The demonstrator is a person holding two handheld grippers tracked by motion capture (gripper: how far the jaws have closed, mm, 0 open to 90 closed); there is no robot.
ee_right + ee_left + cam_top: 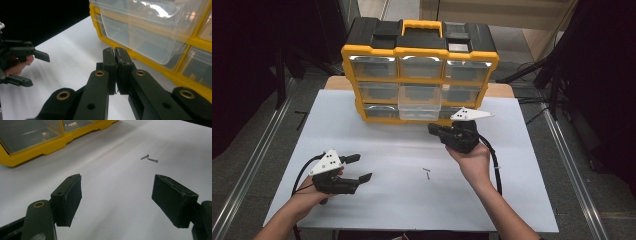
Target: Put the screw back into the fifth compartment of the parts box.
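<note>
The white table (pixel 377 200) carries everything here. At its far edge stands a yellow and black organiser (pixel 419 70), upright, with rows of clear drawers facing the person. The middle drawer (pixel 419 102) of the centre column is pulled out towards the table's near side, and it looks empty as far as the right gripper view shows.

The right tool (pixel 434 129) is held up just in front of the organiser's bottom row, beside the open drawer and pointing towards the left of the high view. Its jaws are pressed together with nothing between them, and the right gripper view shows the pads meeting edge to edge.

The left tool (pixel 360 167) sits low over the near left part of the table, its jaws spread wide apart and empty.

Two small screws (pixel 427 173) lie on the bare table between the tools, close to each other, well apart from the organiser. In the left gripper view the screws lie beyond the open jaws.
</note>
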